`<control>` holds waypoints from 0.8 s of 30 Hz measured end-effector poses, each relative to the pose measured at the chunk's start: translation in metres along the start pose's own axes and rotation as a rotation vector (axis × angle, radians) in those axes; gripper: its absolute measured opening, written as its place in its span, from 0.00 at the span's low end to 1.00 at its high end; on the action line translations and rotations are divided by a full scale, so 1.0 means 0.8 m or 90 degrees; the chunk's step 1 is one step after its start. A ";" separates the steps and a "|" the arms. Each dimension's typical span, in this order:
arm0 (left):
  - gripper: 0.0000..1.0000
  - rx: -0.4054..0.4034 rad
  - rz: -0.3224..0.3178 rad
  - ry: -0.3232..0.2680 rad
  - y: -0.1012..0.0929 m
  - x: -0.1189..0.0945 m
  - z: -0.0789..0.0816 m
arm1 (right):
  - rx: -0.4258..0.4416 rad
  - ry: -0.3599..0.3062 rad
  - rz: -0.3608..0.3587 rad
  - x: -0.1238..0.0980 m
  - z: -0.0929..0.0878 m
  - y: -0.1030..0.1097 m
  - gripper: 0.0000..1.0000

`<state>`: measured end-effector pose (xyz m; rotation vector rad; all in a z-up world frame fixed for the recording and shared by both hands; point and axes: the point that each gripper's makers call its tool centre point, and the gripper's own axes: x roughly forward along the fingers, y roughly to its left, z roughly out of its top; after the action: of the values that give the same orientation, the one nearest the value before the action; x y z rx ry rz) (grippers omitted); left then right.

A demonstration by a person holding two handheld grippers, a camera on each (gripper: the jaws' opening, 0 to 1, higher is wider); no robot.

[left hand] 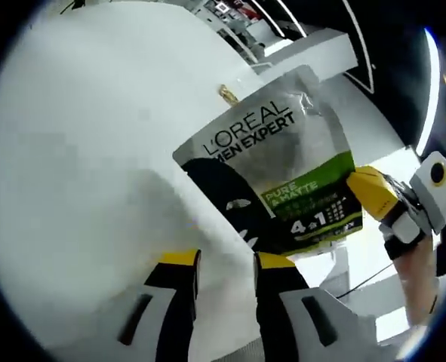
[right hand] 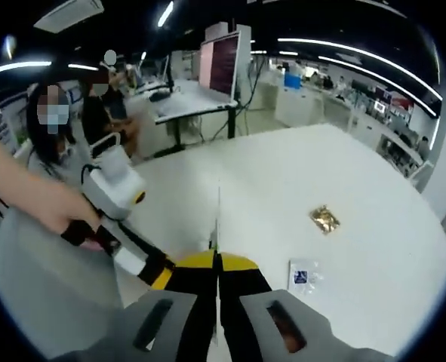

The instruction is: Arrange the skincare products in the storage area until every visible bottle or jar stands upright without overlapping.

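Note:
A L'Oréal Men Expert pouch (left hand: 283, 166), grey with a green band, hangs flat-on above the white table (left hand: 79, 151) in the left gripper view. My right gripper (left hand: 372, 188) comes in from the right and pinches the pouch's right edge. In the right gripper view the same pouch (right hand: 218, 219) shows edge-on as a thin line rising from my right gripper (right hand: 216, 262), whose jaws are shut on it. My left gripper (left hand: 226, 260) sits just below the pouch's lower corner, jaws apart with nothing between them. The left gripper (right hand: 161, 273) reaches in from the left, close beside the right jaws.
A small gold sachet (right hand: 325, 219) and a white packet (right hand: 306, 273) lie on the white table (right hand: 283, 173); the gold sachet (left hand: 228, 93) also shows behind the pouch. Desks with a monitor (right hand: 219, 64) stand beyond the far edge. A person's arm (right hand: 26, 196) holds the left gripper.

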<state>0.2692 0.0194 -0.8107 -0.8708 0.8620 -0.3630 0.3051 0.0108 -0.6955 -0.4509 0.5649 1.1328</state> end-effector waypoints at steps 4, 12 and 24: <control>0.51 -0.023 -0.096 -0.055 -0.037 0.005 0.016 | 0.018 -0.042 -0.005 -0.022 0.028 0.004 0.00; 0.40 -0.031 -0.277 -0.160 -0.112 -0.017 0.054 | 0.097 -0.123 -0.030 -0.071 0.064 -0.003 0.00; 0.22 -0.001 -0.455 -0.188 -0.188 -0.048 0.055 | 0.197 -0.211 -0.056 -0.135 0.078 -0.015 0.00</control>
<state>0.2886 -0.0269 -0.6576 -1.1873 0.2529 -0.8276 0.2940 -0.0329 -0.5786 -0.0182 0.4154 0.9876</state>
